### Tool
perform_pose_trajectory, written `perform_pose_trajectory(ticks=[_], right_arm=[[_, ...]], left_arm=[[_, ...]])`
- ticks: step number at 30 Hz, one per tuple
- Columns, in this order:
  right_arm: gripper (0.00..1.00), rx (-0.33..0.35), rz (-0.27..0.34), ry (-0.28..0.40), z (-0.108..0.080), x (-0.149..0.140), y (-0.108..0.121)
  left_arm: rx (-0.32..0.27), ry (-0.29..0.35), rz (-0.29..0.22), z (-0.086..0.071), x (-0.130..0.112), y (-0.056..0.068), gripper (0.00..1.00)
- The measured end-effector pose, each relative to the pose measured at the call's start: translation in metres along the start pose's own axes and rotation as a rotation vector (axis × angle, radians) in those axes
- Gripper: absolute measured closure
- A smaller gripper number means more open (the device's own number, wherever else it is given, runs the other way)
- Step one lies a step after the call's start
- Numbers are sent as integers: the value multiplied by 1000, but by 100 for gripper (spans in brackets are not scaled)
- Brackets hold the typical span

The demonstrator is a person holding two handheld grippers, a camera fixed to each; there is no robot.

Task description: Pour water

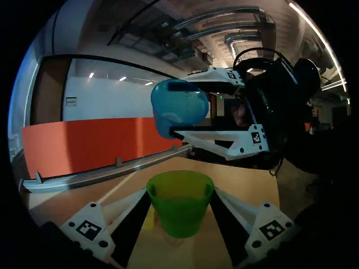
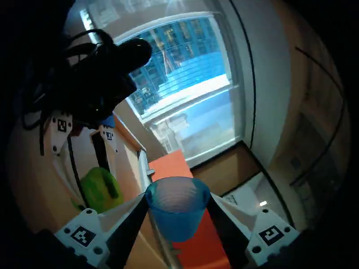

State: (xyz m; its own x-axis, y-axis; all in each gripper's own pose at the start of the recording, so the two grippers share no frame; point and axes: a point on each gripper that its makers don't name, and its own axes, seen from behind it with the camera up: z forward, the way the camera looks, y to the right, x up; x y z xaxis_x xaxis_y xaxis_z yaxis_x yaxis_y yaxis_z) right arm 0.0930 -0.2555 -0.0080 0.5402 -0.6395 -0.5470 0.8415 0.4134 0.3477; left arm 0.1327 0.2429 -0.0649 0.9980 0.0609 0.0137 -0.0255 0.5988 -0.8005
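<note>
Wooden tabletop (image 1: 251, 177) below; left gripper (image 1: 180, 192) clamps a translucent green plastic cup (image 1: 179, 217), right gripper (image 2: 177, 198) clamps a tilted translucent blue plastic cup (image 2: 177, 223); contents unclear.

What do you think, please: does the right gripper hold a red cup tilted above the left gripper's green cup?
Not red: the right gripper holds a blue cup tilted above the left gripper's green cup, as the left gripper view shows.

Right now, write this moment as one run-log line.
left gripper: shut on green cup, upright | right gripper: shut on blue cup, tipped, above green cup | table: wood
</note>
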Motion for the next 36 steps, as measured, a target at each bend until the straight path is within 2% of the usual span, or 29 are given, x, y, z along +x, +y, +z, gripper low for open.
perform_pose_trajectory(ticks=[11,16,18,21,27,36], right_arm=[[10,54,490,13,-10,4,-27],[10,87,726,29,-13,11,-30],[10,97,795,37,-15,11,-29],[10,100,847,39,-18,6,-28],[10,92,823,-4,-24,-13,-39],[10,102,850,-44,-36,-36,-53]], left_arm=[[13,-6,14,-3,0,-5,14],[26,-5,19,-6,1,-9,14],[33,-6,19,-8,1,-12,14],[45,-8,20,-11,0,-17,14],[72,-23,24,-15,-4,-28,14],[107,-61,27,-24,-20,-45,14]])
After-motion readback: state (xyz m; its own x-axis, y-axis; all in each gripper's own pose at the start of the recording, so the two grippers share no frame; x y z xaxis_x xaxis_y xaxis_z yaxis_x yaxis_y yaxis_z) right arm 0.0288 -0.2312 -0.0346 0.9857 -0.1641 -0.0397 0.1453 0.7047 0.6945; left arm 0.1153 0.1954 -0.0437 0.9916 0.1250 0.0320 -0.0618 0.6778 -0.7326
